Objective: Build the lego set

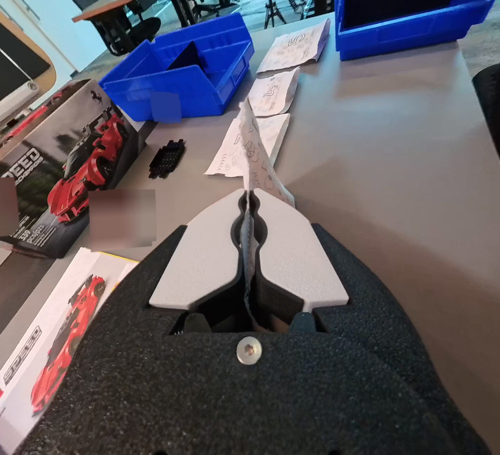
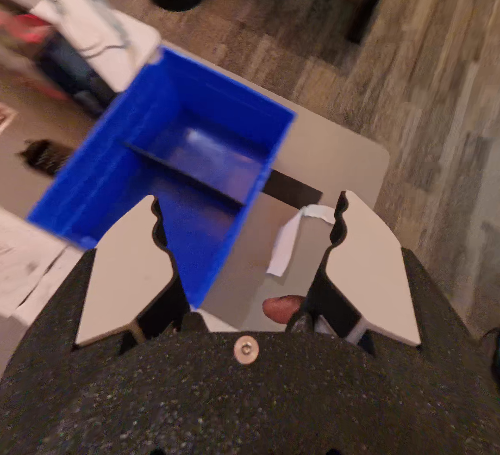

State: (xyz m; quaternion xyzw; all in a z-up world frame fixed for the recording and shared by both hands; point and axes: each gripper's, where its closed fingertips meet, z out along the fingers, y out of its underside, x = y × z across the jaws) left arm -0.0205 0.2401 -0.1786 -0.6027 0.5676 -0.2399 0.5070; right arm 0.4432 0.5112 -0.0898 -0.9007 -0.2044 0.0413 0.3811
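My left gripper (image 1: pixel 248 193) is shut on a white printed paper bag (image 1: pixel 257 160), which stands on edge out of the closed pads above the grey table (image 1: pixel 378 171). Several more printed paper bags (image 1: pixel 273 93) lie in a row ahead of it. My right gripper (image 2: pixel 249 195) is wide open above the table corner, beside a blue divided bin (image 2: pixel 108 171). A torn white paper strip (image 2: pixel 284 244) hangs by its right finger (image 2: pixel 365 252), not pinched. Nothing is between the pads.
A low blue bin (image 1: pixel 176 82) and a taller blue bin (image 1: pixel 405 9) stand at the back. A small black brick assembly (image 1: pixel 167 158), a toy car box (image 1: pixel 73 149) and a booklet (image 1: pixel 54 320) lie left. A thumb (image 2: pixel 281 309) shows by my right gripper. The floor (image 2: pixel 433 90) lies beyond the table corner. Spacing between my two grippers at the tips: around 55 cm. It is some 30 cm from my left tips to the small black brick assembly (image 1: pixel 167 158). Look for it in the right wrist view (image 2: pixel 46 159) too.
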